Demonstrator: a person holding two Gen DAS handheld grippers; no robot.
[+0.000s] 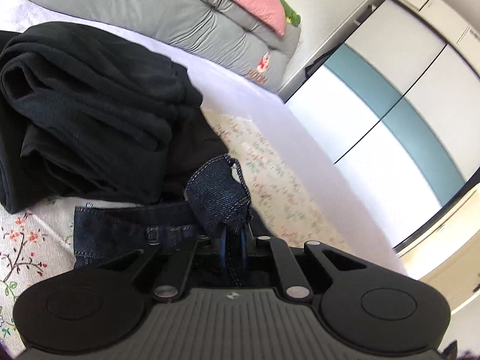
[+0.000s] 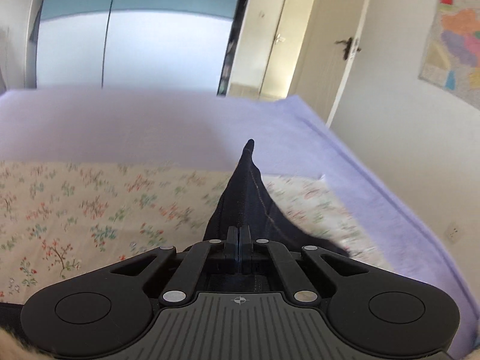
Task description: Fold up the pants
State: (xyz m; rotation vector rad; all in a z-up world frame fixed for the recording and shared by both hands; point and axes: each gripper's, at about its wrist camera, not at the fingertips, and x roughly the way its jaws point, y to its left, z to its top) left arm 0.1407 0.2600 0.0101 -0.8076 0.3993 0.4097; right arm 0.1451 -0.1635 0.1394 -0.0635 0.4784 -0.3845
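The left gripper (image 1: 233, 247) pinches a bunched fold of stitched dark denim pants (image 1: 219, 192) between nearly closed blue-padded fingers. The right gripper (image 2: 238, 237) clamps another denim fold that rises to a narrow peak ahead. Beyond the left fingers lies soft, rumpled black clothing (image 1: 90, 105); beneath, a floral sheet (image 2: 90, 204).
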